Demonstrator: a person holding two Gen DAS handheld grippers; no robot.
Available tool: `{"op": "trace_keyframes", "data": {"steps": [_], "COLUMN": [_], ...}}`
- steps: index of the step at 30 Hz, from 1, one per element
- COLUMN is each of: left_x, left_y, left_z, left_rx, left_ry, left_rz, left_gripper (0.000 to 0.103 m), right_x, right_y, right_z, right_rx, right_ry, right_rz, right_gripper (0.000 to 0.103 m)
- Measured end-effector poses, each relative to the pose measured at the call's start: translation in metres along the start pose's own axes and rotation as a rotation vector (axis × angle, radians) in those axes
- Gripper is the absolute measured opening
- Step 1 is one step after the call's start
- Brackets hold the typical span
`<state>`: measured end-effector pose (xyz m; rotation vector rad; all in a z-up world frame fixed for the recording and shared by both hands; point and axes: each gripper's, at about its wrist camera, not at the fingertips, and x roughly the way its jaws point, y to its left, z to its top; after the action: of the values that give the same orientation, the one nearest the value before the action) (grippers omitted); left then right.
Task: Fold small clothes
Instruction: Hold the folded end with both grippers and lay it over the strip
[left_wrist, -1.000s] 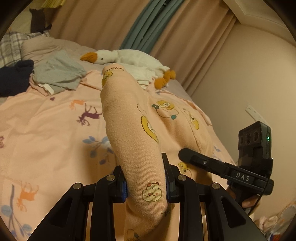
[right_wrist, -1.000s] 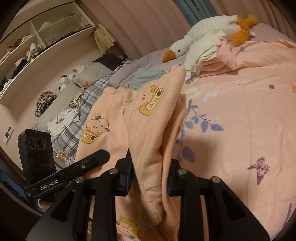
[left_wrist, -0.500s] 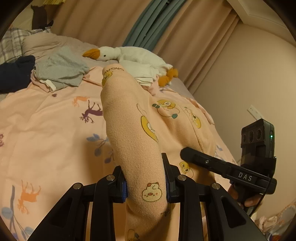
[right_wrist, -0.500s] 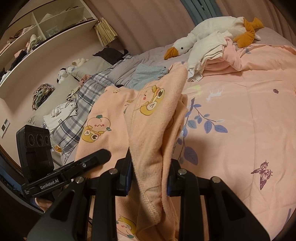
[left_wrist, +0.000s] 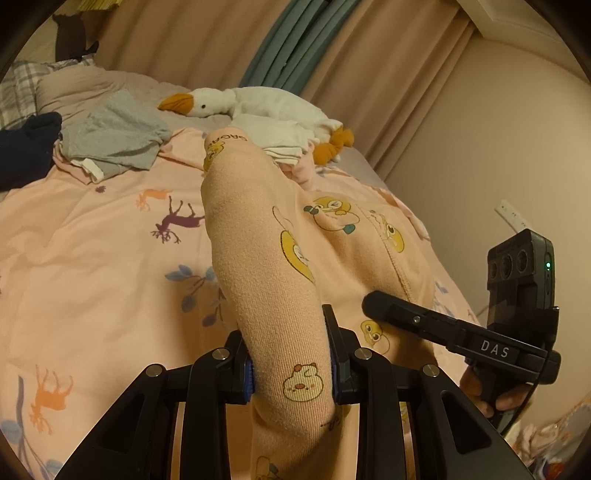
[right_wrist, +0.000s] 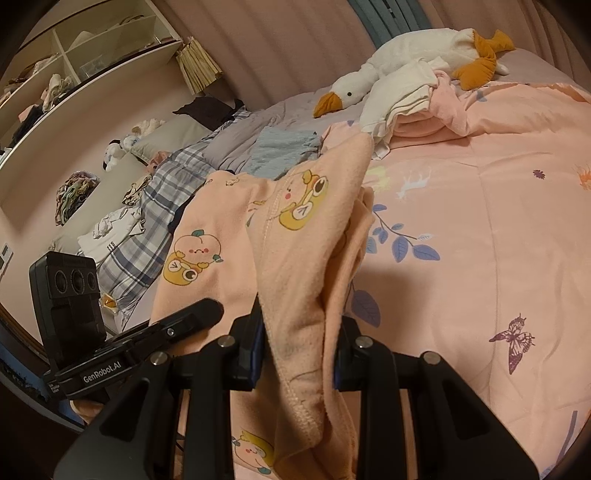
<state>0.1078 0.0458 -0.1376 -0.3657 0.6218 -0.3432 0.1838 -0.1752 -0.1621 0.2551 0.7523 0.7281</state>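
Note:
A small peach garment printed with cartoon chicks hangs stretched between both grippers above the bed. My left gripper is shut on a bunched fold of it, the cloth rising away from the pads. My right gripper is shut on another bunched edge of the same peach garment, whose hem droops below the jaws. Each wrist view shows the other gripper's black body: the right gripper at the right of the left wrist view, the left gripper at the left of the right wrist view.
A pink printed duvet covers the bed. At its far end lie a white plush goose, folded white and pink clothes, a grey garment and a dark one. A shelf unit stands left; curtains behind.
The far end of the bed with the goose has slid slightly down in both views. Both grips on the peach garment are the same.

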Motion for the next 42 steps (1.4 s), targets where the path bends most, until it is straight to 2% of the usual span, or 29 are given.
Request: {"op": "trace_keyframes", "data": {"steps": [5, 12, 22, 31, 42], "left_x": [0.007, 0.02, 0.034, 0.049, 0.06], "left_y": [0.002, 0.013, 0.025, 0.033, 0.039], "left_z": [0.0, 0.002, -0.009, -0.014, -0.019], "left_rx": [0.002, -0.047, -0.086, -0.063, -0.068], "left_ry": [0.008, 0.053, 0.072, 0.089, 0.122], "left_rz": [0.01, -0.006, 0.012, 0.062, 0.08], "left_gripper": [0.028, 0.028, 0.028, 0.028, 0.028], "right_x": [0.007, 0.019, 0.039, 0.06, 0.072], "right_y": [-0.004, -0.009, -0.015, -0.016, -0.025], "right_z": [0.0, 0.0, -0.005, -0.011, -0.015], "right_rx": [0.016, 0.036, 0.054, 0.041, 0.045], "right_ry": [0.005, 0.027, 0.071, 0.11, 0.147], "right_rz": [-0.009, -0.036, -0.066, -0.124, -0.162], "right_gripper": [0.028, 0.028, 0.028, 0.029, 0.029]}}
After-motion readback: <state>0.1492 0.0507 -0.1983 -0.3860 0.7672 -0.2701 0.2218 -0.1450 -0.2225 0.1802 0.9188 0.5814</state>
